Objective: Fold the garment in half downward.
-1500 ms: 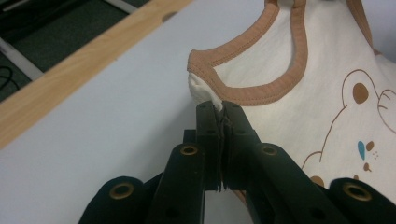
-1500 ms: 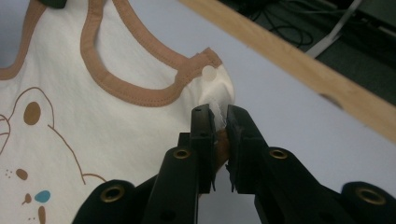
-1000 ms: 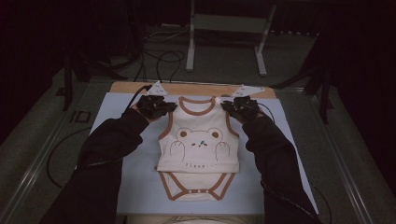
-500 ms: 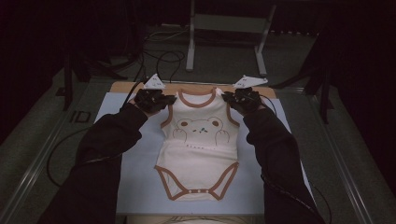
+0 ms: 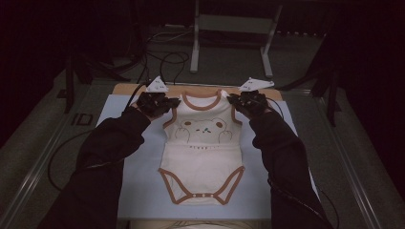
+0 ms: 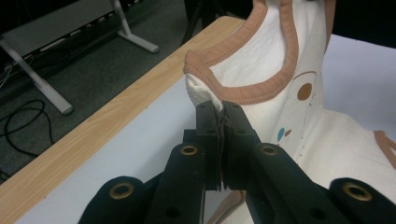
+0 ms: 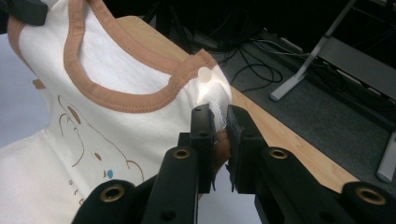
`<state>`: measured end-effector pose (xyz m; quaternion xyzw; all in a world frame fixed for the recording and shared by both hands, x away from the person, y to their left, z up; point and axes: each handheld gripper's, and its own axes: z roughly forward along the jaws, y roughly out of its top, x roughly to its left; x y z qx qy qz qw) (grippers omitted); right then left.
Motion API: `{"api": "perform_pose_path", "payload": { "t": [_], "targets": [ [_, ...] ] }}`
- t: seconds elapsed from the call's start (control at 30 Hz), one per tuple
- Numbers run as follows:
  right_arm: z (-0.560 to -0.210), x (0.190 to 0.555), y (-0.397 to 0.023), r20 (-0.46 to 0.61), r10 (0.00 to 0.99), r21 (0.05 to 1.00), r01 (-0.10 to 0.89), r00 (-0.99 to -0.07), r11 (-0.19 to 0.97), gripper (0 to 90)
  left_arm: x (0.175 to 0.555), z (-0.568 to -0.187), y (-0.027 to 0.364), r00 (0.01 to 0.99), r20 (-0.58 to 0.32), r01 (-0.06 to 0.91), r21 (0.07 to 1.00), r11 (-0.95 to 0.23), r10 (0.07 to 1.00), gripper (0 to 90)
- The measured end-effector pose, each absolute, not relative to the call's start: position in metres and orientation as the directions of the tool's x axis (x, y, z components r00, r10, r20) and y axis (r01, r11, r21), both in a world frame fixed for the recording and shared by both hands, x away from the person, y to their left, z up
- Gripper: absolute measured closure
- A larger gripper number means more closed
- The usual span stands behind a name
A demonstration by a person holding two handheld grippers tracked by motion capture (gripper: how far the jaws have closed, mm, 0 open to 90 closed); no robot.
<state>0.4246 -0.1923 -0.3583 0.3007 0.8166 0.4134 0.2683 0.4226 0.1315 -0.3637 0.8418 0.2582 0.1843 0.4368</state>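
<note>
Bodysuit (image 5: 203, 143) | soft, light, limp | left gripper (image 6: 223, 116) clamped on one shoulder, right gripper (image 7: 219, 116) on other | shoulders judged best hold.

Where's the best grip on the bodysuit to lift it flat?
Take the bodysuit by its two shoulder tabs, one gripper per side, coming in from the outer edges. The brown-bound corners stick out clear of the body; the left gripper and right gripper already pinch there.

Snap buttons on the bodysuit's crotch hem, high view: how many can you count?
3. They sit in a short row along the brown bottom hem of the bodysuit: left, middle, right. They are tiny, so others could go unnoticed.
</note>
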Motion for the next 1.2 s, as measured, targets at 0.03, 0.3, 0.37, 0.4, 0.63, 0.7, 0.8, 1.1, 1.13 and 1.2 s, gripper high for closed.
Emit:
{"api": "perform_pose_path", "payload": {
  "t": [0.03,0.3,0.37,0.4,0.63,0.7,0.8,1.1,1.13,1.2],
  "targets": [
    [-0.358,0.423,-0.192,-0.188,0.713,0.838,0.269,-0.676,0.476,82.2,0.421,-0.364,0.132,0.799,0.083,0.274,0.831,-0.484,0.595,87.7],
    [-0.362,0.407,-0.192,-0.183,0.697,0.846,0.251,-0.694,0.471,82.2,0.41,-0.368,0.135,0.811,0.08,0.266,0.832,-0.487,0.58,87.6],
    [-0.364,0.403,-0.192,-0.175,0.694,0.848,0.251,-0.698,0.467,82.2,0.406,-0.37,0.135,0.813,0.076,0.267,0.833,-0.485,0.578,87.6],
    [-0.365,0.4,-0.193,-0.178,0.691,0.847,0.248,-0.701,0.47,82.2,0.404,-0.371,0.136,0.815,0.074,0.267,0.832,-0.487,0.574,87.6],
    [-0.373,0.386,-0.196,-0.169,0.682,0.847,0.249,-0.711,0.469,82.2,0.394,-0.376,0.137,0.824,0.06,0.271,0.833,-0.483,0.564,87.6],
    [-0.376,0.382,-0.196,-0.165,0.681,0.847,0.251,-0.714,0.468,82.2,0.391,-0.377,0.136,0.828,0.06,0.267,0.833,-0.485,0.558,87.6],
    [-0.38,0.378,-0.197,-0.156,0.679,0.849,0.254,-0.718,0.464,82.2,0.386,-0.381,0.136,0.832,0.06,0.265,0.831,-0.49,0.552,87.6],
    [-0.396,0.363,-0.201,-0.135,0.669,0.845,0.268,-0.731,0.463,82.2,0.374,-0.39,0.135,0.846,0.046,0.27,0.821,-0.502,0.531,87.6],
    [-0.397,0.361,-0.201,-0.138,0.665,0.843,0.265,-0.734,0.467,82.2,0.374,-0.39,0.135,0.846,0.046,0.27,0.821,-0.502,0.531,87.6],
    [-0.4,0.356,-0.202,-0.132,0.663,0.845,0.267,-0.737,0.464,82.2,0.369,-0.392,0.136,0.852,0.045,0.266,0.821,-0.506,0.522,87.6]
  ]
}}
